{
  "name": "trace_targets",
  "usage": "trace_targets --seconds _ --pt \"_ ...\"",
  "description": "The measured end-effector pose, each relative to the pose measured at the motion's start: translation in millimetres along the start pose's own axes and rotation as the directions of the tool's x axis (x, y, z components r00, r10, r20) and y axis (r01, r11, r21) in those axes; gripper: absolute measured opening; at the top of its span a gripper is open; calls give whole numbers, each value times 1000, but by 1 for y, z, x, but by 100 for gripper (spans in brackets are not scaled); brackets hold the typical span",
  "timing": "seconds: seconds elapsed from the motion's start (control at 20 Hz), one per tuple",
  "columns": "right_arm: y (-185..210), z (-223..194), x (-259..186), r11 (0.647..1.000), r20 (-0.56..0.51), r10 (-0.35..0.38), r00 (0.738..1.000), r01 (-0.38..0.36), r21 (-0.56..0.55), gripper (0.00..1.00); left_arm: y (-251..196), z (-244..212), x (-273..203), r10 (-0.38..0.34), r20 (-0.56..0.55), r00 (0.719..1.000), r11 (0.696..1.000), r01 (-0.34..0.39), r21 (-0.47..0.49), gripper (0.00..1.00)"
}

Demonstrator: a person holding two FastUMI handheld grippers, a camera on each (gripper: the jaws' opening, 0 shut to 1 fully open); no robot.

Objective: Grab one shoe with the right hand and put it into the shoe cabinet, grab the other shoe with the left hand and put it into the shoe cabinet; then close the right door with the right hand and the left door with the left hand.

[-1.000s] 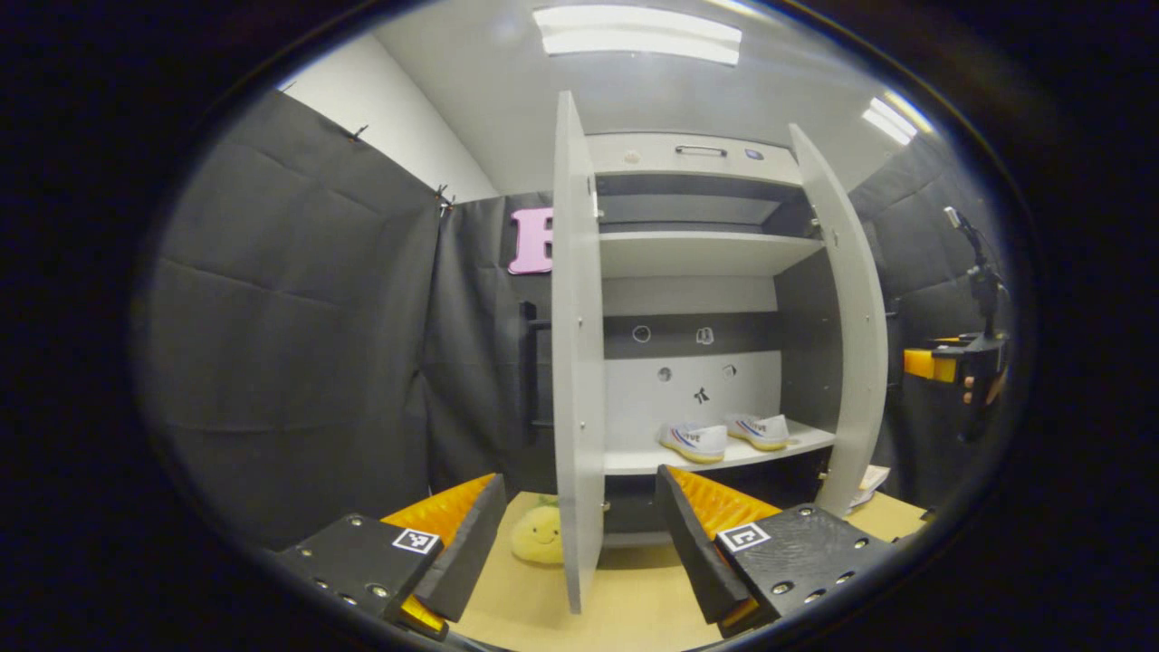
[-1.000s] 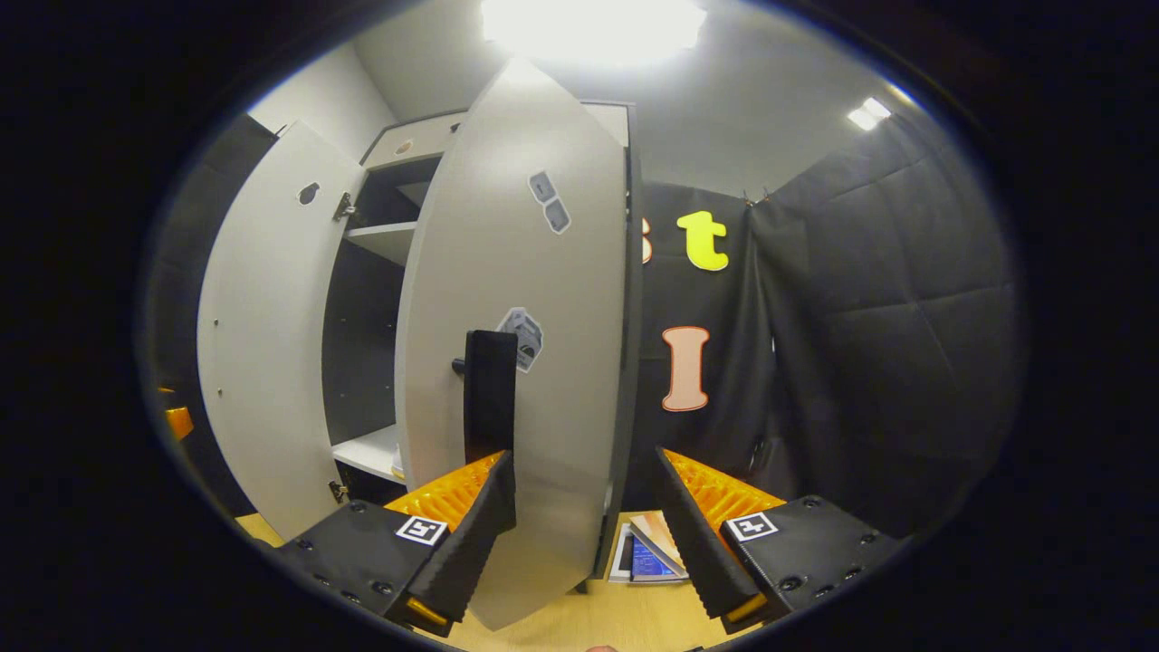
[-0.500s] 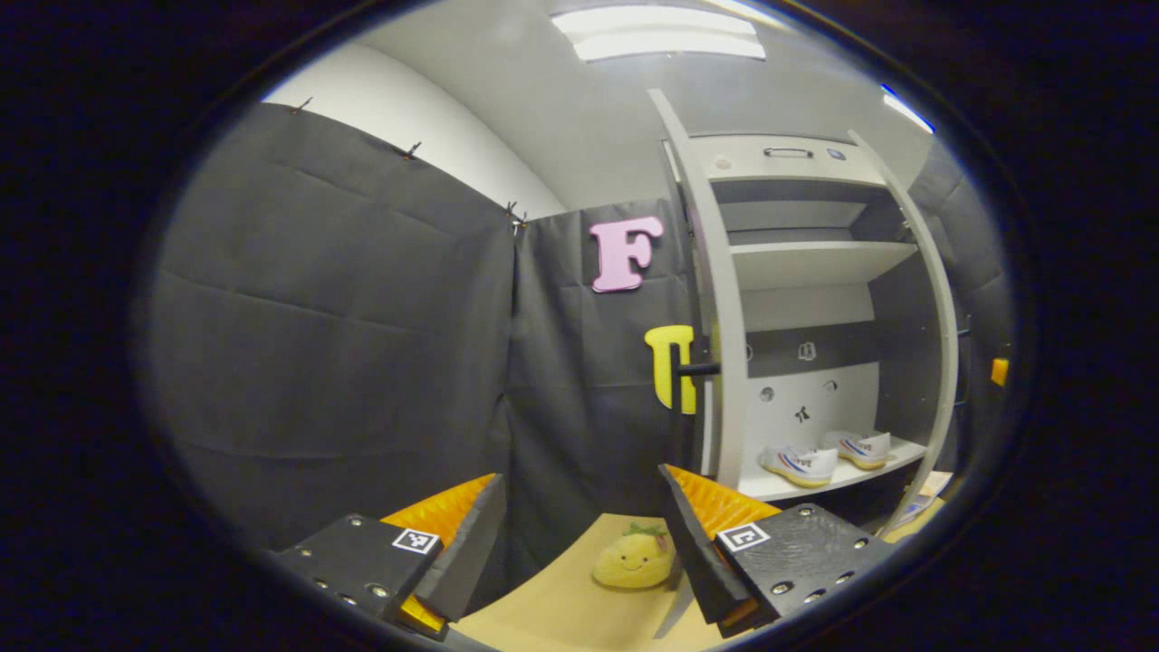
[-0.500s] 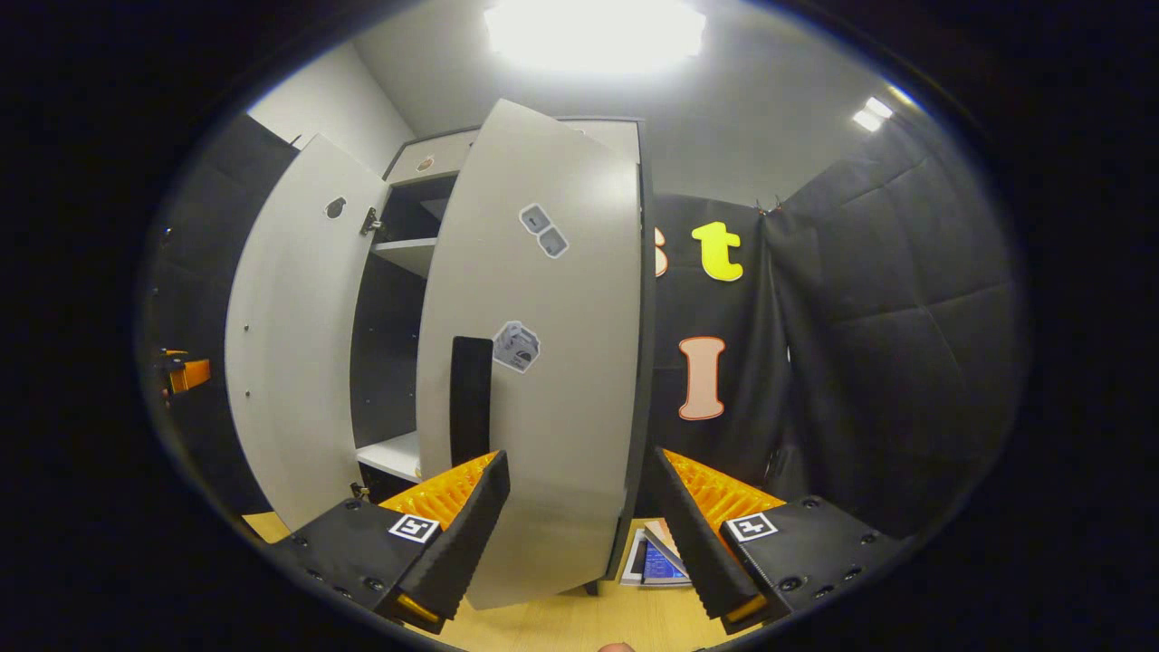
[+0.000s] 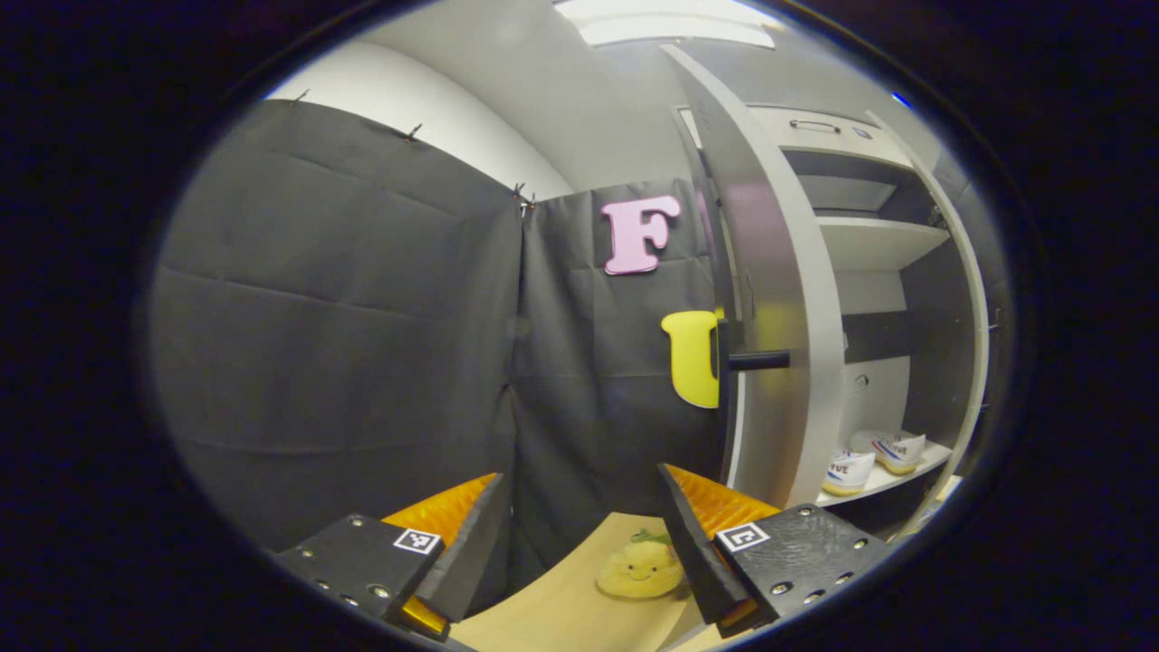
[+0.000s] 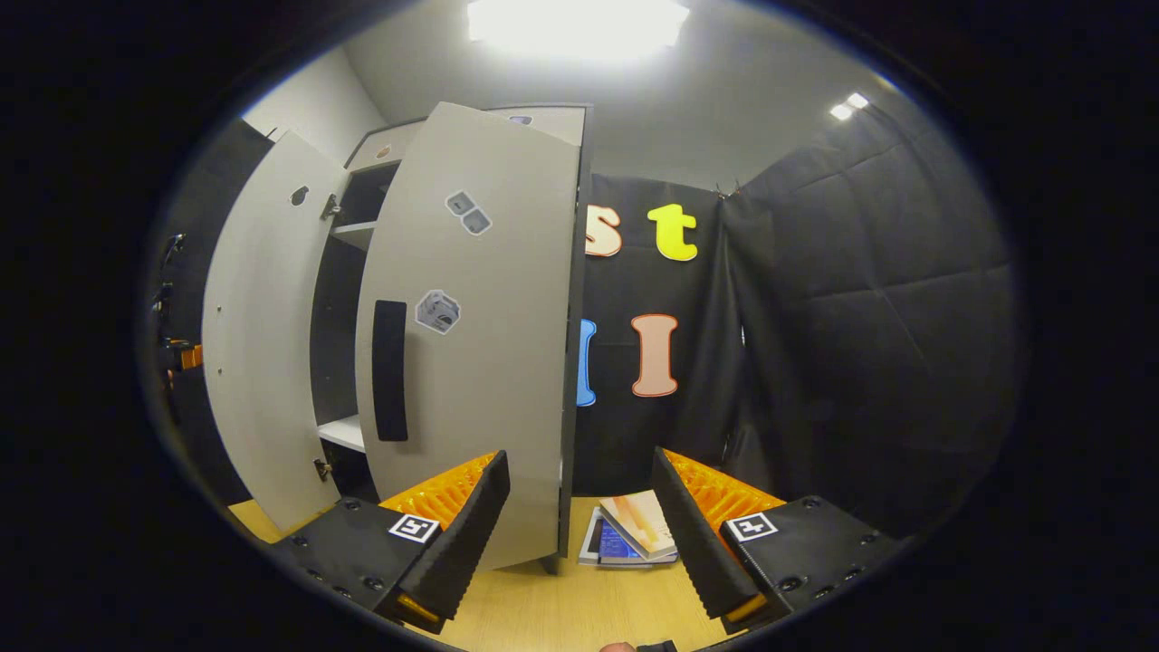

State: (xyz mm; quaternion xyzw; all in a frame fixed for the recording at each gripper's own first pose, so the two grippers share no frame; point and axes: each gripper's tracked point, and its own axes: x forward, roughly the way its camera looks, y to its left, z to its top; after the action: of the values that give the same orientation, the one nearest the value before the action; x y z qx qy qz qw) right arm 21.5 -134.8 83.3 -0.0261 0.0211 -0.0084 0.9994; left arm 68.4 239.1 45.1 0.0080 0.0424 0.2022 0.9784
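Observation:
Two white shoes [image 5: 847, 471] [image 5: 892, 448] stand side by side on the lower shelf of the grey shoe cabinet [image 5: 869, 244]. Its left door [image 5: 779, 272] stands open, nearly edge-on, with a black handle [image 5: 759, 360] on its outer face. My left gripper [image 5: 584, 543] is open and empty, just left of that door. In the right gripper view the right door [image 6: 480, 344] is partly open, its black handle [image 6: 389, 371] facing me. My right gripper [image 6: 579, 534] is open and empty in front of the door's lower edge. The left door [image 6: 263, 335] shows beyond.
A yellow plush toy [image 5: 638, 570] lies on the wooden floor by the left door's foot. A few books [image 6: 634, 534] lie on the floor right of the cabinet. Black cloth walls close in on both sides. The other gripper [image 6: 186, 355] shows far left.
The left gripper view has swung left, sliding the cabinet to the right and showing the left door's outer side. The right gripper has drawn back from the right door, whose handle now sits farther left.

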Motion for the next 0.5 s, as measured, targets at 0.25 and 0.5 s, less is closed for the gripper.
trace_targets --seconds 0.25,0.5 --pt "0 -16 3 1000 -30 6 1000 -5 11 99 -23 3 -9 -50 1 999 999 50 13 91" --pt "14 -27 13 999 -49 32 998 -31 8 99 -52 8 -23 -116 8 993 993 116 2 89"
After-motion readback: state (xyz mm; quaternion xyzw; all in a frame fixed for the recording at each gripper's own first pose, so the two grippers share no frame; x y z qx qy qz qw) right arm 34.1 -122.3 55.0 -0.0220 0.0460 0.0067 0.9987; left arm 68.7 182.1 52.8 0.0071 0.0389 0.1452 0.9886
